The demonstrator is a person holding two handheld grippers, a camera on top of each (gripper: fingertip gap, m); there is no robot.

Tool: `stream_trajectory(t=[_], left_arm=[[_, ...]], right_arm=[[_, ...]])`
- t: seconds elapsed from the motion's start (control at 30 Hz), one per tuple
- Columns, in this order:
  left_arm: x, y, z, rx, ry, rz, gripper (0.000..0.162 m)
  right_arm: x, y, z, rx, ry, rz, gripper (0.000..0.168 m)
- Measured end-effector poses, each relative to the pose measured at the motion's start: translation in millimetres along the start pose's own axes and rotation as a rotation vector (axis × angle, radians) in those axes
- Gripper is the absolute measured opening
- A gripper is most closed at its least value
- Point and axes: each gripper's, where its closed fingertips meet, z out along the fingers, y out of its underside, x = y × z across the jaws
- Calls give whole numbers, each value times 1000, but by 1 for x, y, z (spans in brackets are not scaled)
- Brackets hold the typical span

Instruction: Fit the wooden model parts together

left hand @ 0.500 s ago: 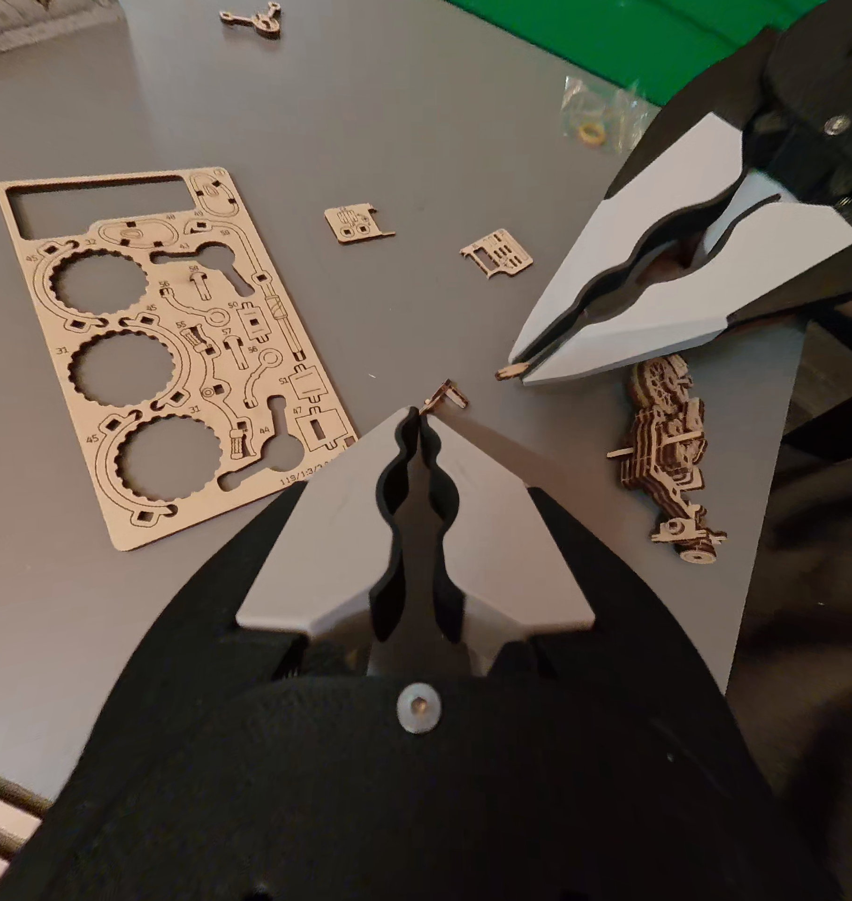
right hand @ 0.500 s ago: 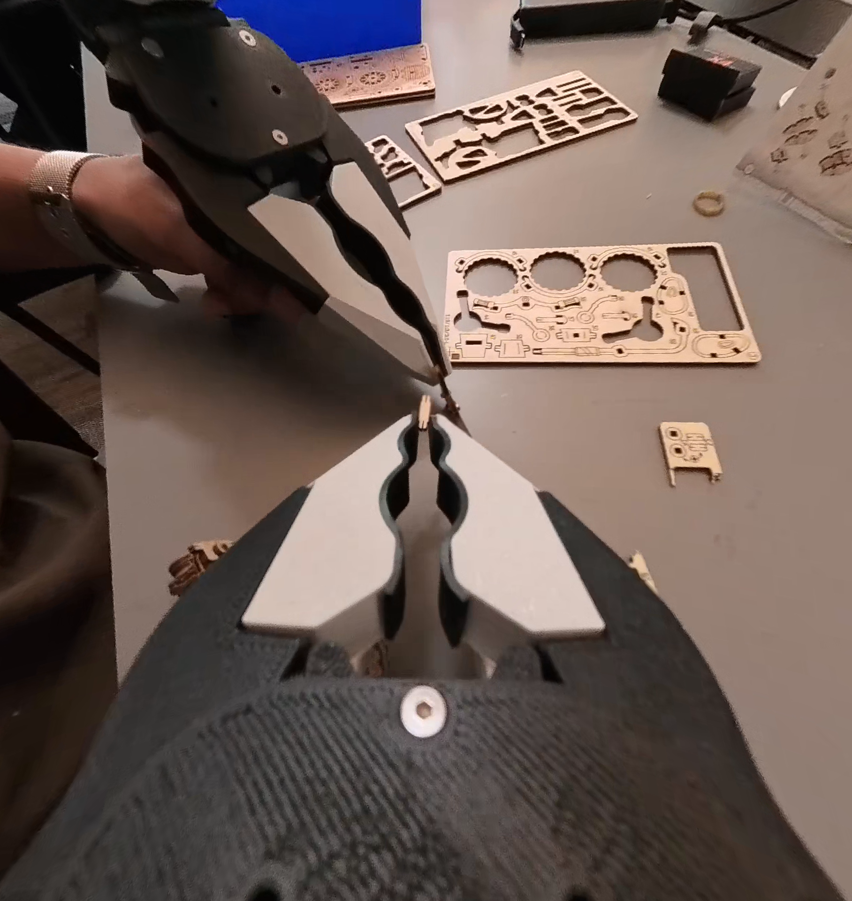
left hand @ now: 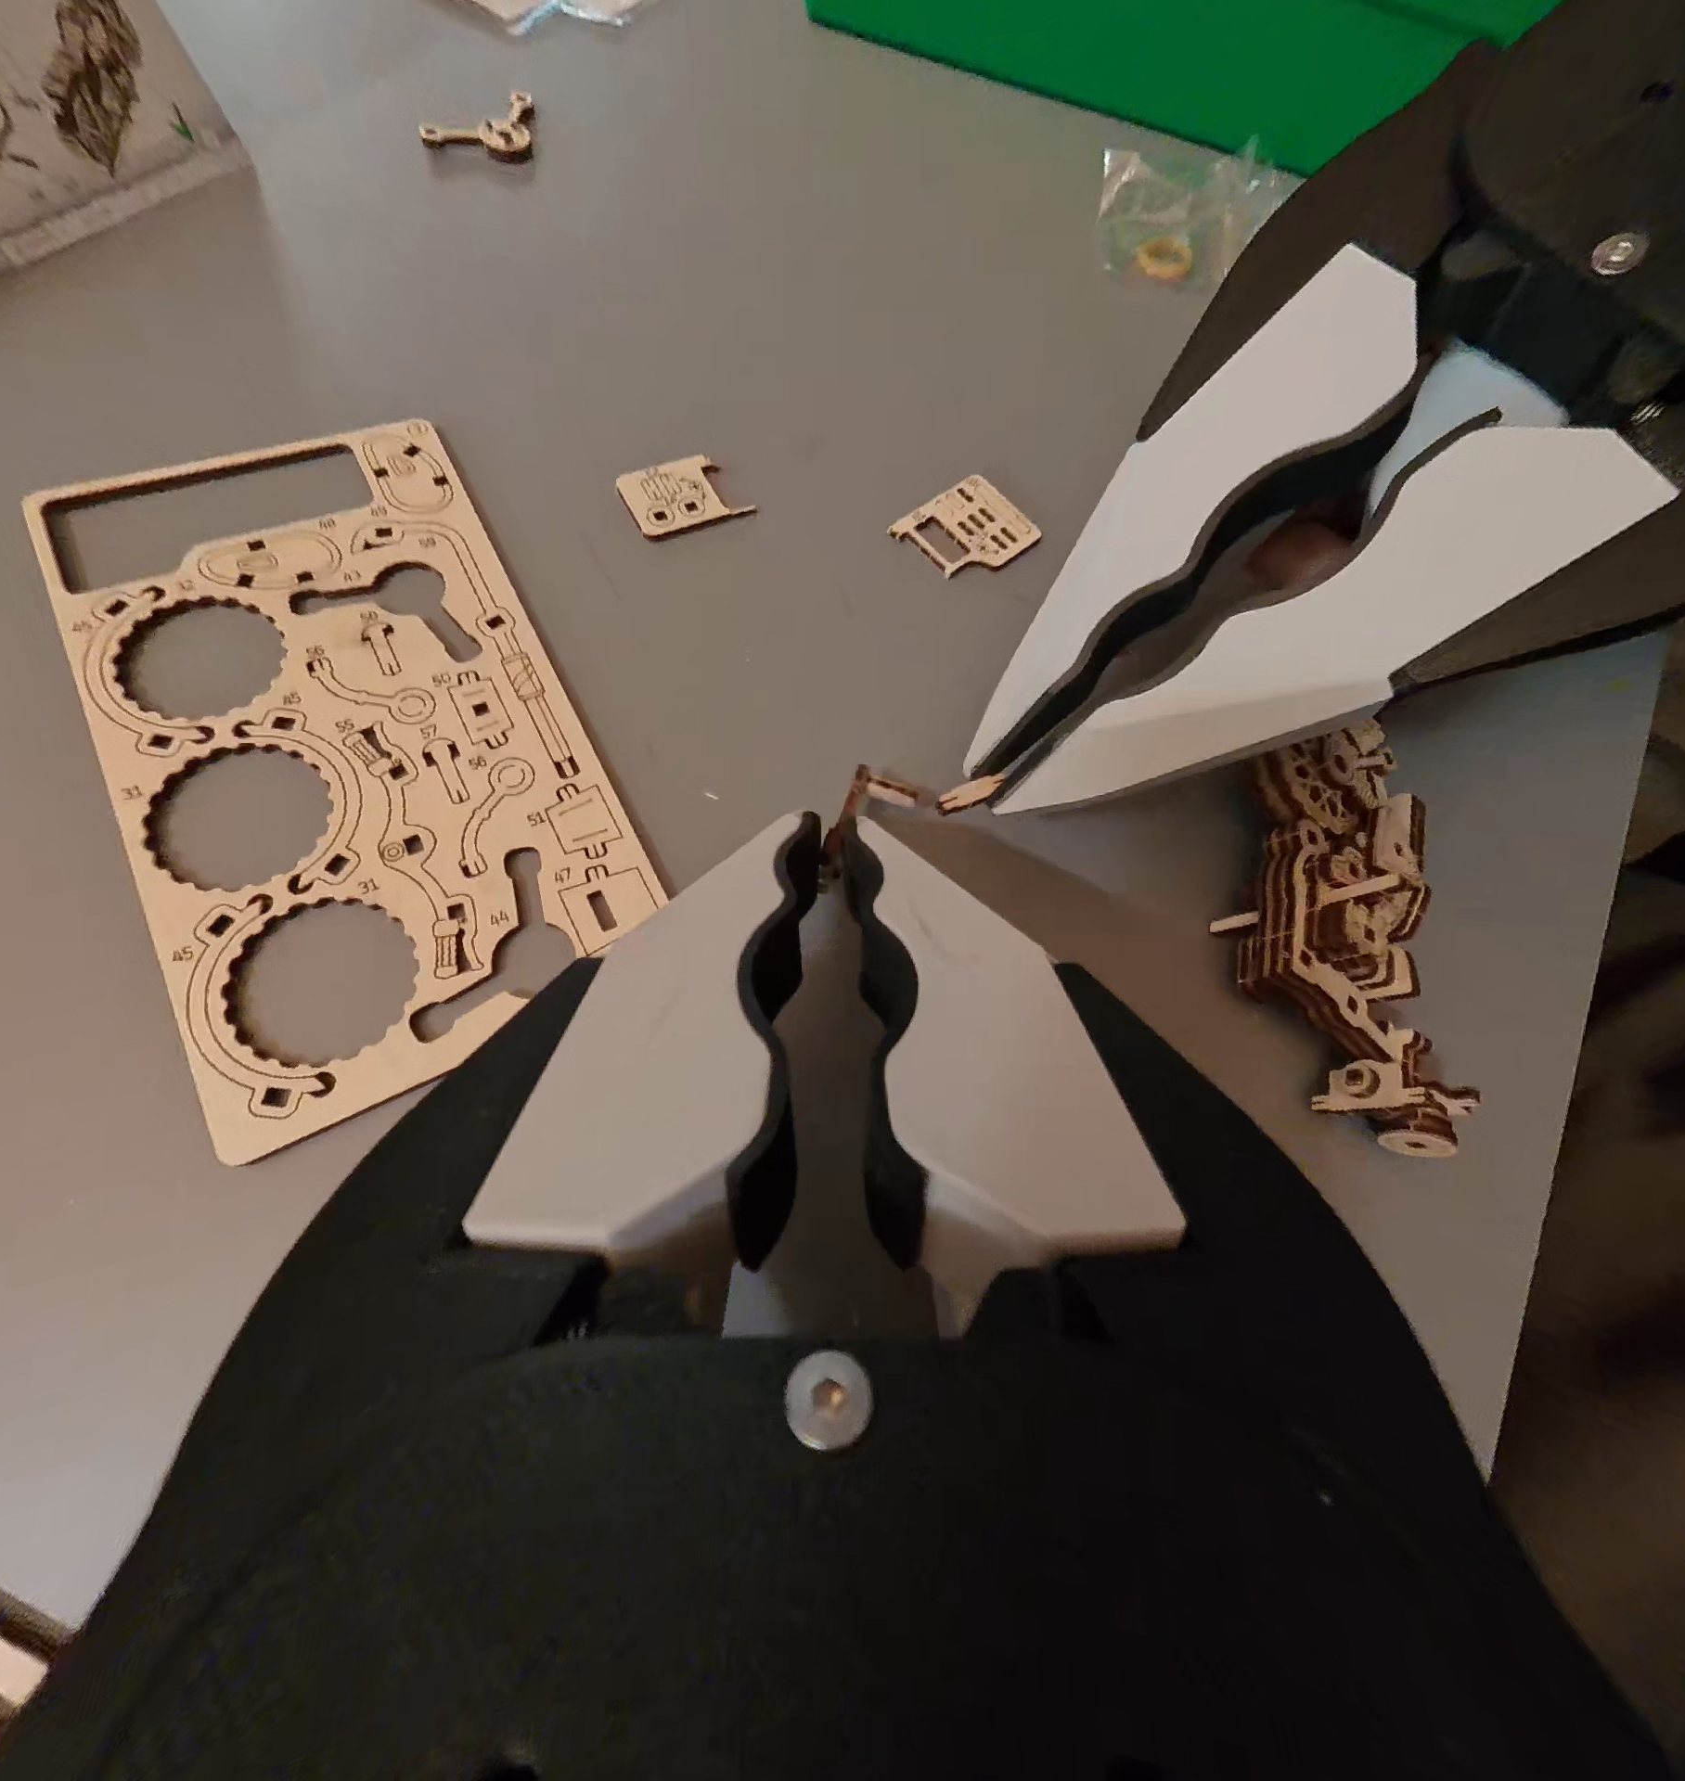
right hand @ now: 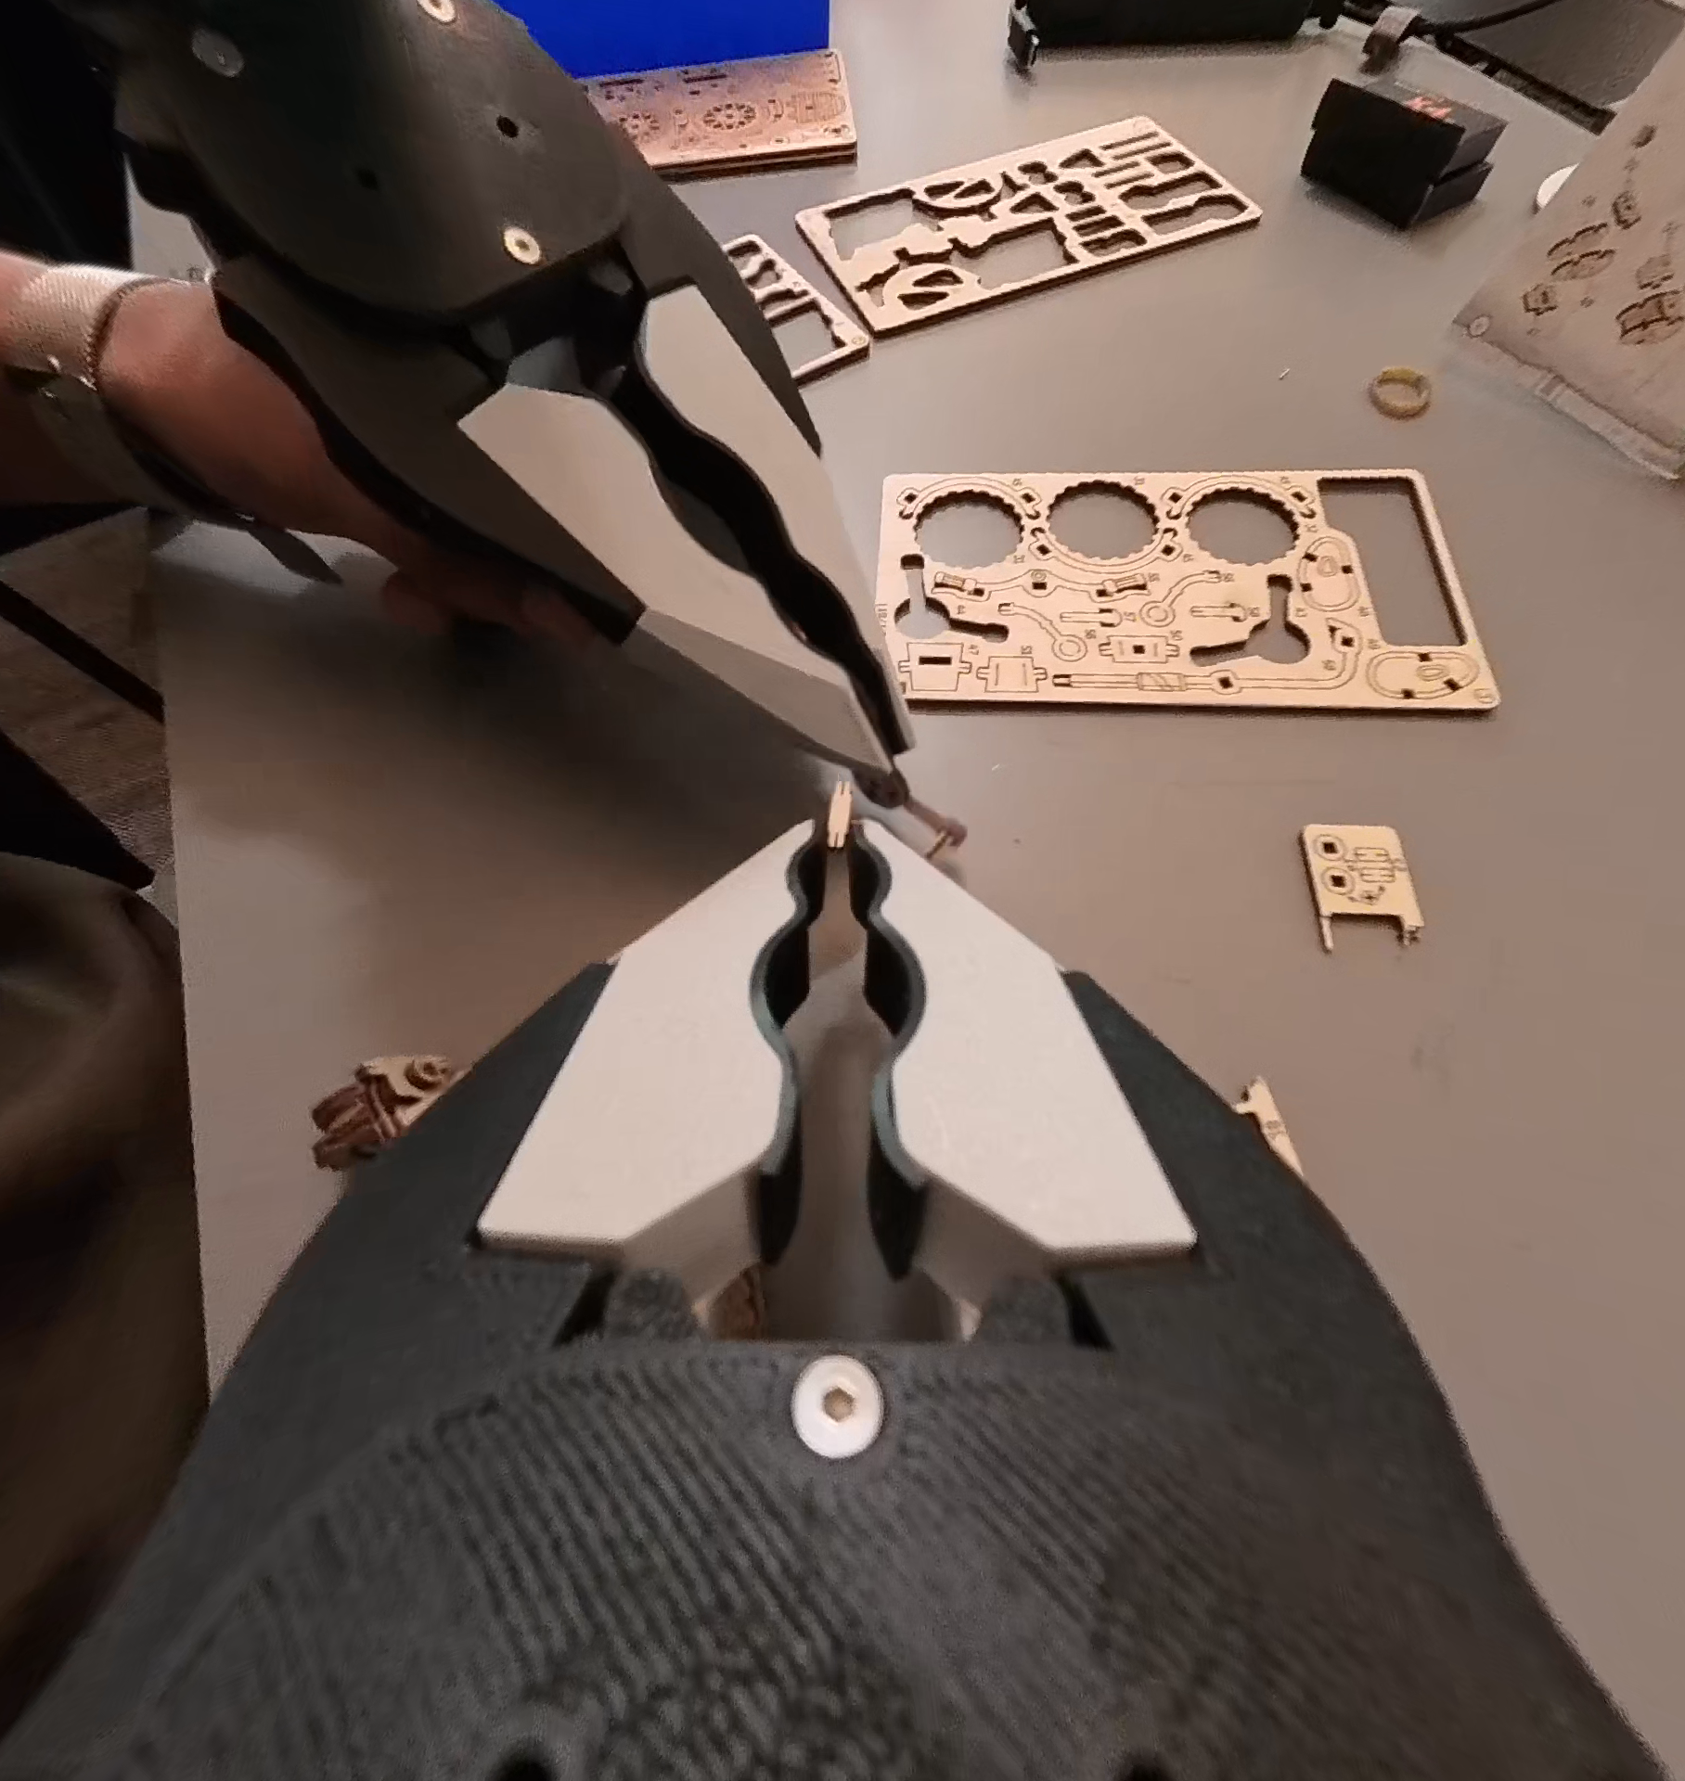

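Note:
My left gripper (left hand: 834,831) is shut on a small bent wooden part (left hand: 872,788) that sticks out past its tips. My right gripper (right hand: 834,837) is shut on a small pale wooden peg (right hand: 839,811). In the left wrist view the right gripper (left hand: 988,785) comes in from the upper right, its peg (left hand: 966,796) a short gap from the bent part. In the right wrist view the left gripper (right hand: 892,771) reaches down from the upper left, its part (right hand: 930,821) just beside the peg. A partly built wooden model (left hand: 1340,925) lies by the table's right edge.
A punched wooden sheet (left hand: 337,694) lies flat left of my grippers. Two small cut parts (left hand: 684,496) (left hand: 964,525) lie beyond them. A plastic bag with a yellow ring (left hand: 1162,255) and a green object (left hand: 1109,58) sit farther back. More sheets (right hand: 1022,222) and a black box (right hand: 1398,159) stand far off.
The two grippers have drawn slightly closer, so the gap between the peg and the bent part has narrowed. Both stay shut on their parts.

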Motion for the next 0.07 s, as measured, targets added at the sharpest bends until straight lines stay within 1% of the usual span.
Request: stream_trajectory(t=[0.03, 0.07], left_arm=[[-1, -2, -2, 15, -7, 1, 0], [-2, -4, -3, 34, -15, -7, 0]], right_arm=[[0, -2, -1, 6, 6, 0, 3], [1, -3, -1, 14, 15, -1, 3]])
